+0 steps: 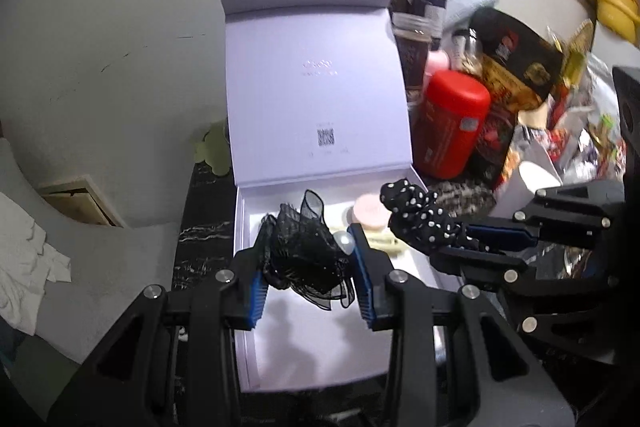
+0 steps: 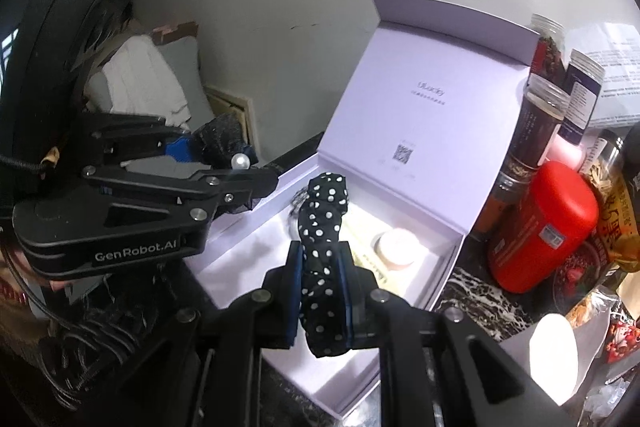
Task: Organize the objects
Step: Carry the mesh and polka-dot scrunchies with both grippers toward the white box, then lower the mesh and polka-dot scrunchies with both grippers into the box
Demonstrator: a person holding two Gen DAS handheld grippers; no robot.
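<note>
With the left hand-held gripper [image 1: 308, 277] clenching the black mesh bow [image 1: 304, 251] and the right hand-held gripper [image 2: 320, 291] clenching the polka-dot scrunchie [image 2: 322, 227], both are hovering over the white box [image 1: 256, 347], best released low and apart inside.

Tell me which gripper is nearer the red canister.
Right. The right gripper, holding the polka-dot scrunchie, is on the box side toward the red canister; the left gripper is at the far side.

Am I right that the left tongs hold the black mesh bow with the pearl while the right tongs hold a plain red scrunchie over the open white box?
Not quite: the right wrist view shows the right tongs holding a black polka-dot scrunchie, not a red one. The left tongs, black mesh bow and open white box are as you say.
</note>
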